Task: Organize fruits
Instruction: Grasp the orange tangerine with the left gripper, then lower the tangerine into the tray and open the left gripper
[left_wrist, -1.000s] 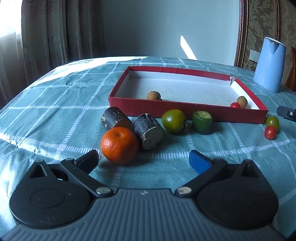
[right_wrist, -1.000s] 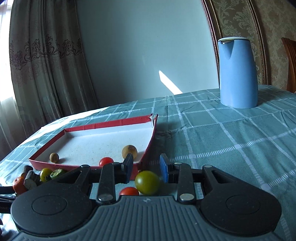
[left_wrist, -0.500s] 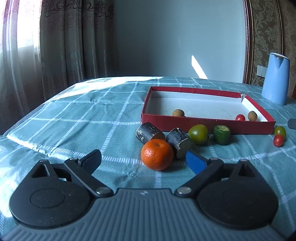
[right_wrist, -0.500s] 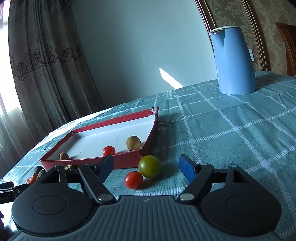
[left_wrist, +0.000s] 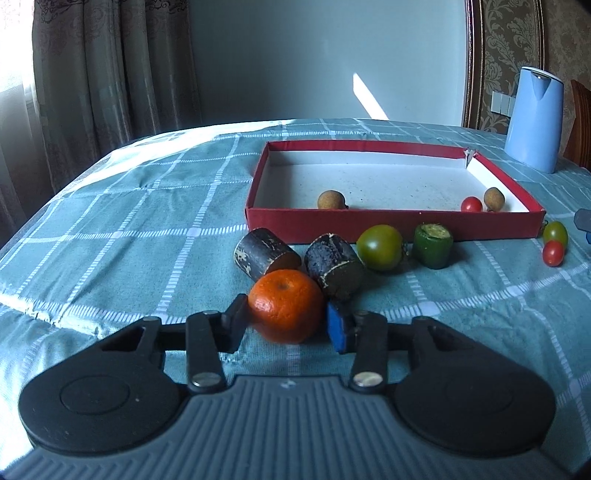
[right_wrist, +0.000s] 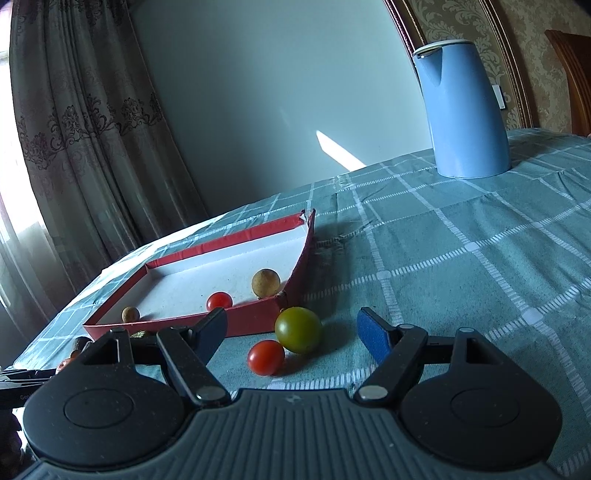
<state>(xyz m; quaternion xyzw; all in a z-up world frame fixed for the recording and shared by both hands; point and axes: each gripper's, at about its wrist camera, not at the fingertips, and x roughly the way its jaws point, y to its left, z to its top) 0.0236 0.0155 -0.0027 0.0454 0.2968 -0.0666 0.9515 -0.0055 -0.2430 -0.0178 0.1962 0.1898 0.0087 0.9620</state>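
An orange tangerine (left_wrist: 284, 302) lies on the checked tablecloth between the pads of my left gripper (left_wrist: 286, 325), whose jaws are closing and touch it on both sides. Behind it are two dark cylinders (left_wrist: 264, 253) (left_wrist: 336, 267), a green tomato (left_wrist: 380, 247) and a green cut piece (left_wrist: 432, 245). The red box (left_wrist: 369, 225) holds two brown longans and a cherry tomato (left_wrist: 471, 204). My right gripper (right_wrist: 291, 321) stands open by the box's corner. A small green tomato (right_wrist: 298, 329) and a red cherry tomato (right_wrist: 266, 357) lie loose between its fingers.
A blue kettle (right_wrist: 463, 110) stands at the back right of the table. A wooden chair (right_wrist: 570, 74) is beyond it. Curtains hang at the left, past the table's edge. Bare cloth stretches to the left of the red box (right_wrist: 251, 323).
My left gripper's jaws have come together from wide apart onto the tangerine. My right gripper has let go of the small green tomato, and its jaws now stand apart.
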